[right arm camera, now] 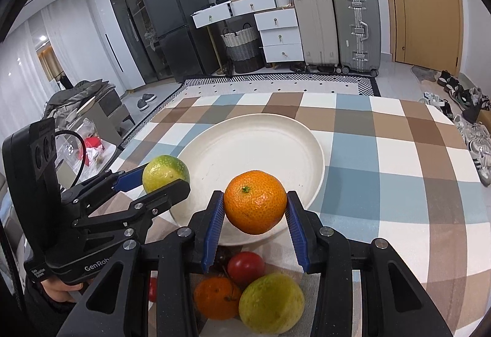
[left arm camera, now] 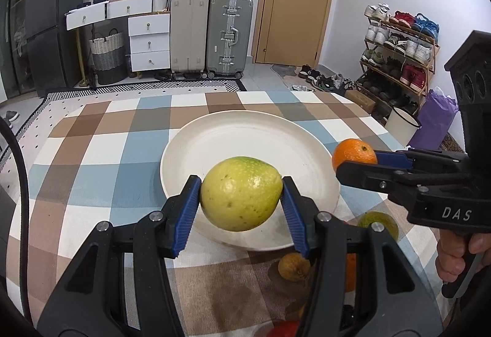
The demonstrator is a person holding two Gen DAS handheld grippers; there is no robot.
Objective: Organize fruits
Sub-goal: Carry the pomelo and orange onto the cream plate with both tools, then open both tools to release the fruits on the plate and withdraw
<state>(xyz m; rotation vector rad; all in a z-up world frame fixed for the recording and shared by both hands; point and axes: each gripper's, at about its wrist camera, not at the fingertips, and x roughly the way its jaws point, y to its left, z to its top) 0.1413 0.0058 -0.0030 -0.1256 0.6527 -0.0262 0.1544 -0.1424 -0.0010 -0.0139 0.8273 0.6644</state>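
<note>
Fruits are up in the air over the near rim of the white plate (left arm camera: 245, 128): the left gripper (left arm camera: 241, 194) squeezes a yellow-green lemon (left arm camera: 241, 193), the right gripper (right arm camera: 255, 206) squeezes an orange (right arm camera: 254, 205), so lower both gently, apart, before letting go.

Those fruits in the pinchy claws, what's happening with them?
A person holds a gripper in each hand. The left gripper clamps a yellow-green lemon, the right gripper an orange, both above the empty white plate. More fruit waits on the checkered tablecloth below.
</note>
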